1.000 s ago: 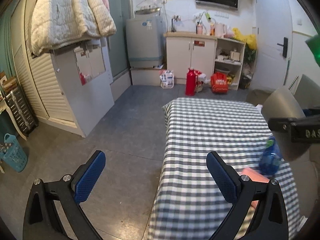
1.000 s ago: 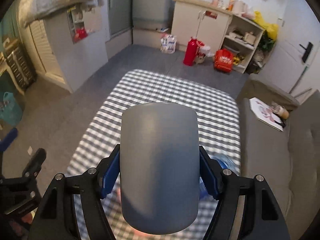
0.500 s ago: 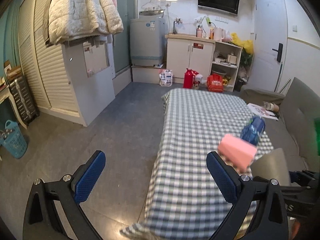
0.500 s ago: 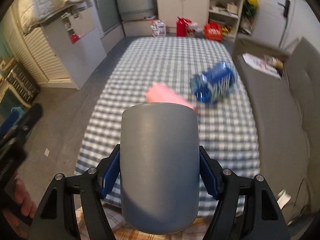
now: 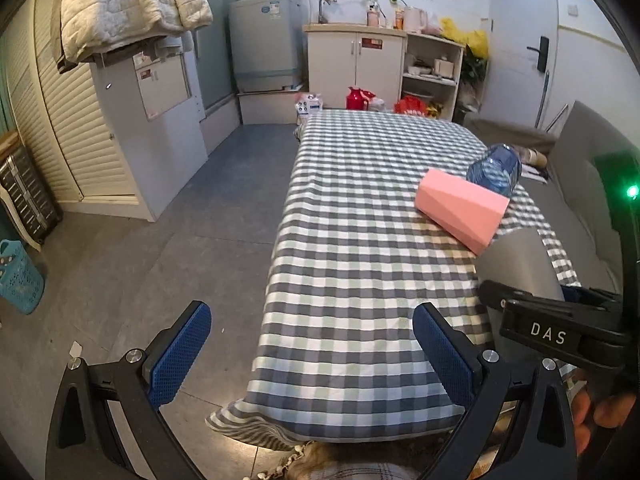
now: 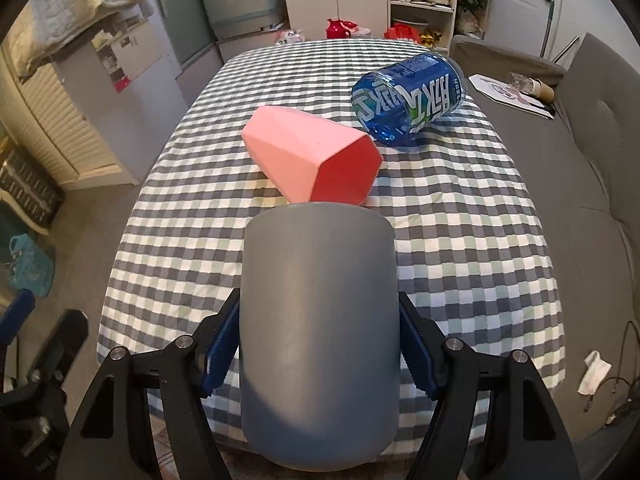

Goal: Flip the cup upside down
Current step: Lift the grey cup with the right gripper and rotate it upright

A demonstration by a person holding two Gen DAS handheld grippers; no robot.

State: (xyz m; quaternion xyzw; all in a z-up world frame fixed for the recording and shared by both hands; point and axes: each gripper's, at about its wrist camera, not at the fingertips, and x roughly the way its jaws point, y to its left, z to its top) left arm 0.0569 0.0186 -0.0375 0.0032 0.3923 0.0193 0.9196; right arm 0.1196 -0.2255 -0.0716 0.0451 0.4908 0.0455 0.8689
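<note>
My right gripper (image 6: 319, 350) is shut on a grey cup (image 6: 318, 320), held over the near end of the checked table (image 6: 460, 240). The grey cup also shows at the right of the left wrist view (image 5: 518, 264), with the right gripper (image 5: 552, 320) around it. A pink faceted cup (image 6: 312, 152) lies on its side on the table, its open mouth toward me; it also shows in the left wrist view (image 5: 460, 208). My left gripper (image 5: 312, 356) is open and empty, at the table's near left corner.
A blue glass jar (image 6: 412, 96) lies on its side behind the pink cup. A grey sofa (image 6: 592, 152) runs along the table's right side. Open floor (image 5: 168, 216), cabinets and a washing machine (image 5: 266, 40) lie left and beyond.
Both grippers have pulled back and lowered toward the near end of the table. The pink cup and blue jar have come fully into view. The grey cup stays gripped.
</note>
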